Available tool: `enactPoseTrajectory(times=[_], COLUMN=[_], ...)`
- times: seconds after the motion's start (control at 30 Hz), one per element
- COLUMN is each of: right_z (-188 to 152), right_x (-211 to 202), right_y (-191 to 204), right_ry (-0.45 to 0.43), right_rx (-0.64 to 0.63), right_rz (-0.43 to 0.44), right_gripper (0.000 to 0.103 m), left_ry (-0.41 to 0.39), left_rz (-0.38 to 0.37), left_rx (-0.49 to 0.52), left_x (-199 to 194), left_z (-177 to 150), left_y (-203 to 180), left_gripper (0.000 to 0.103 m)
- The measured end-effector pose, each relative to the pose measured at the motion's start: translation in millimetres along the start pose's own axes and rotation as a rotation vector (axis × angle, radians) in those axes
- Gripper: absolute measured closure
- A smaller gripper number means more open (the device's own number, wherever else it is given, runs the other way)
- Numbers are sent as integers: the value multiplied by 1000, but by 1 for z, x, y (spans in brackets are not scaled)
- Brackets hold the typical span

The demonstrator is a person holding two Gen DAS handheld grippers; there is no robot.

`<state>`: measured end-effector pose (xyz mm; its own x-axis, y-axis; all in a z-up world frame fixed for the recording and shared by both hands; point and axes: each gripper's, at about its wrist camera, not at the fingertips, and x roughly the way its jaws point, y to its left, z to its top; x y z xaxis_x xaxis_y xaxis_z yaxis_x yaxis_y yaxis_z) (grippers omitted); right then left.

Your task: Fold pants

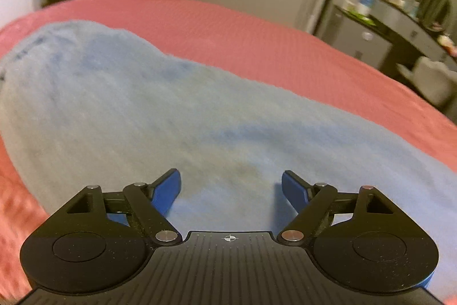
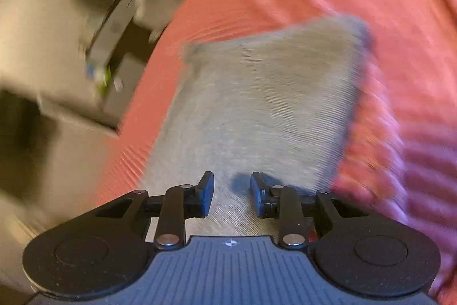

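Light blue pants [image 1: 137, 105] lie flat on the red bed [image 1: 257, 27]; left hand-held gripper [image 1: 231, 185] spread wide, right hand-held gripper [image 2: 232, 190] parted, both empty, poised for a grab.

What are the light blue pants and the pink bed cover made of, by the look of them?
The pants look like a soft, matte knit such as fleece or jersey: the surface seems fuzzy and the edges rounded, though blur leaves this open. The bed cover looks like a matte ribbed or waffle-textured fabric; fine parallel ridges show in the right wrist view.
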<state>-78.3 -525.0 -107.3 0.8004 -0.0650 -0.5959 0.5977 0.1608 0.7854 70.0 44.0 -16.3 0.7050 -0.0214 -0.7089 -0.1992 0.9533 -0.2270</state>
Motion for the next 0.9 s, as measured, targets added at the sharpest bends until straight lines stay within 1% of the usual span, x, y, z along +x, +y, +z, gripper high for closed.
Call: enactPoseTrajectory(times=[0.07, 0.17, 0.23, 0.3, 0.37, 0.4, 0.47, 0.5, 0.57, 0.63, 0.77, 0.83, 0.87, 0.9], right_z=[6, 11, 10, 16, 17, 18, 25, 29, 37, 45, 61, 62, 60, 59], right_x=[-13, -28, -37, -43, -58, -64, -67, -64, -51, -46, -30, -27, -28, -29], right_y=[-14, -15, -17, -27, -33, -39, -49, -47, -31, -23, -16, -13, -10, -7], right_ry=[-38, -89, -128, -119, -133, -138, -115, -105, -105, -108, -52, -49, -56, -70], right_rx=[55, -7, -56, -34, -11, 2, 39, 36, -6, -55, -88, -122, -143, -169], right_rz=[-23, -76, -131, -129, -177, -161, -120, -112, -94, -90, -91, -95, -95, -87], right_gripper=[77, 77, 77, 76, 76, 76, 76, 76, 76, 76, 75, 76, 80, 88], left_ry=[26, 48, 62, 73, 76, 76, 77, 77, 80, 79, 67, 60, 56, 53], left_rz=[-32, -61, -96, -109, -109, -107, -111, -111, -104, -96, -87, -95, -107, -123], left_rx=[17, 51, 60, 75, 93, 103, 117, 124, 136, 142, 165, 161, 153, 144], left_x=[-3, -4, -6, -7, -7, -7, -8, -7, -5, -2, -3, -4, -5, -5], left_z=[-8, -17, -21, -25, -28, -29, -31, -32, -33, -34, -36, -35, -35, -34], left_y=[-8, -18, -21, -26, -29, -30, -33, -34, -35, -37, -42, -42, -41, -41], left_gripper=[18, 18, 18, 18, 17, 17, 17, 16, 16, 15, 14, 14, 14, 14])
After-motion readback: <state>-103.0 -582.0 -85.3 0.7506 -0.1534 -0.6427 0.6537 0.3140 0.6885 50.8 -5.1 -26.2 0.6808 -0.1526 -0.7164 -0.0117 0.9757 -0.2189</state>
